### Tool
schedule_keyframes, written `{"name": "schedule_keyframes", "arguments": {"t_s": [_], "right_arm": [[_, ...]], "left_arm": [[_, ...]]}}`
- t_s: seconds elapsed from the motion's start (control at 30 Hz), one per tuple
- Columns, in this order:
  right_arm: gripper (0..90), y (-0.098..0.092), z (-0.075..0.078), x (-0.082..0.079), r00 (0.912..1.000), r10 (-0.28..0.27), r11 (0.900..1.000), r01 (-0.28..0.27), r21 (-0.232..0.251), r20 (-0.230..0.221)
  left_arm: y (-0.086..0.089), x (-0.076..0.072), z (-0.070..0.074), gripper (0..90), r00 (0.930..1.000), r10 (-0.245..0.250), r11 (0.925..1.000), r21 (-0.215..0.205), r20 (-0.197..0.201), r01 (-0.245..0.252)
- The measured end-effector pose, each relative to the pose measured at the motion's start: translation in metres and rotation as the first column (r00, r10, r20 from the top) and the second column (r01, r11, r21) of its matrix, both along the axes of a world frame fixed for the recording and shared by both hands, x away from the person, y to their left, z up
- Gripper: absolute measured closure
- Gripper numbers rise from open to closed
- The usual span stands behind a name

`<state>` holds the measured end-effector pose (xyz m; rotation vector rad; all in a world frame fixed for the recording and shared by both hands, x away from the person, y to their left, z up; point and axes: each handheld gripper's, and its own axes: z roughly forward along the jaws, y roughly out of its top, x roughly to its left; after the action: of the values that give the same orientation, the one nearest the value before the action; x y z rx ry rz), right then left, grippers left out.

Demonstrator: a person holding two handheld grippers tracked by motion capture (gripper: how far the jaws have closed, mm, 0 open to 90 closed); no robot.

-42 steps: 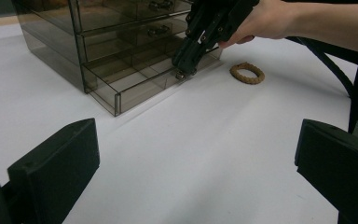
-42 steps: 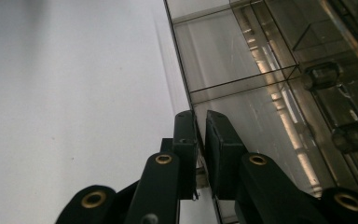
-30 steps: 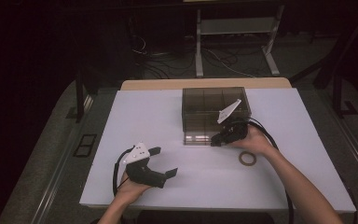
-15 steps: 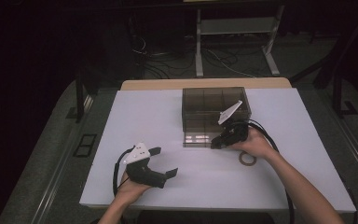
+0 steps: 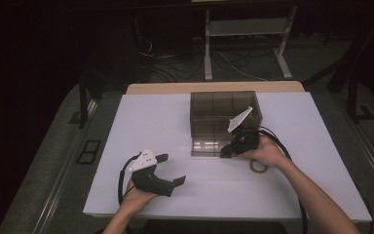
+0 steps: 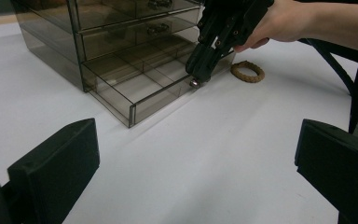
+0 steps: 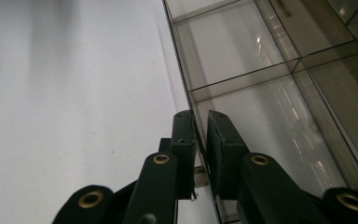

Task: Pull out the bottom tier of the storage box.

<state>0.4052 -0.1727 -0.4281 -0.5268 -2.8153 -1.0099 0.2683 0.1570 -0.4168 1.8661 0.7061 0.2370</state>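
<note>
From above, a smoky clear drawer box [image 5: 225, 114] stood near the table's [image 5: 141, 122] far edge, its bottom drawer [image 5: 208, 145] pulled out. In the left gripper view, the right gripper [image 6: 196, 81] pinched the drawer's small metal knob [image 6: 194, 83]; a braided ring [image 6: 247, 71] lay beside it. The left gripper [image 5: 171, 169] was spread wide.

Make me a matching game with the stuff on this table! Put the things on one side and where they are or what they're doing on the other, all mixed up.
Things:
1. bottom drawer
2. braided ring
3. left gripper
4. right gripper

States:
A. jaws wide open, nothing between them
B. pulled out of the smoky plastic box
C. clamped on the drawer's front
D. lying flat on the white table

Pairs: 1-B, 2-D, 3-A, 4-C
</note>
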Motion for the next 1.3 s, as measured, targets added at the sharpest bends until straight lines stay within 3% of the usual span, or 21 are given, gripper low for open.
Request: {"name": "schedule_keyframes", "arguments": {"t_s": [0.17, 0.4, 0.63, 1.07, 1.3], "right_arm": [[79.4, 0.0, 0.0, 0.0, 1.0, 0.001, 1.0, -0.001, 0.001, 0.001], [70.5, -0.001, 0.01, -0.002, 0.9994, -0.03, 0.999, 0.029, 0.029, 0.016], [60.5, -0.004, 0.022, -0.009, 0.9976, -0.06, 0.998, 0.059, 0.024, 0.035], [43.9, -0.016, 0.048, -0.033, 0.9895, -0.133, 0.991, 0.132, 0.033, 0.056], [33.3, -0.027, 0.052, -0.047, 0.9832, -0.18, 0.982, 0.178, 0.058, 0.031]], "left_arm": [[0.0, 0.0, 0.0, 0.0, 1.0, 0.0, 1.0, 0.001, -0.001, 0.0], [0.0, 0.0, 0.0, 0.0, 1.0, 0.0, 1.0, 0.003, -0.002, 0.0], [0.0, -0.001, 0.0, 0.0, 1.0, 0.001, 1.0, 0.002, -0.002, -0.001], [0.0, -0.002, 0.0, 0.0, 1.0, 0.003, 1.0, 0.003, -0.002, -0.003], [0.0, -0.002, 0.0, 0.0, 1.0, 0.004, 1.0, 0.006, -0.003, -0.004]]}}
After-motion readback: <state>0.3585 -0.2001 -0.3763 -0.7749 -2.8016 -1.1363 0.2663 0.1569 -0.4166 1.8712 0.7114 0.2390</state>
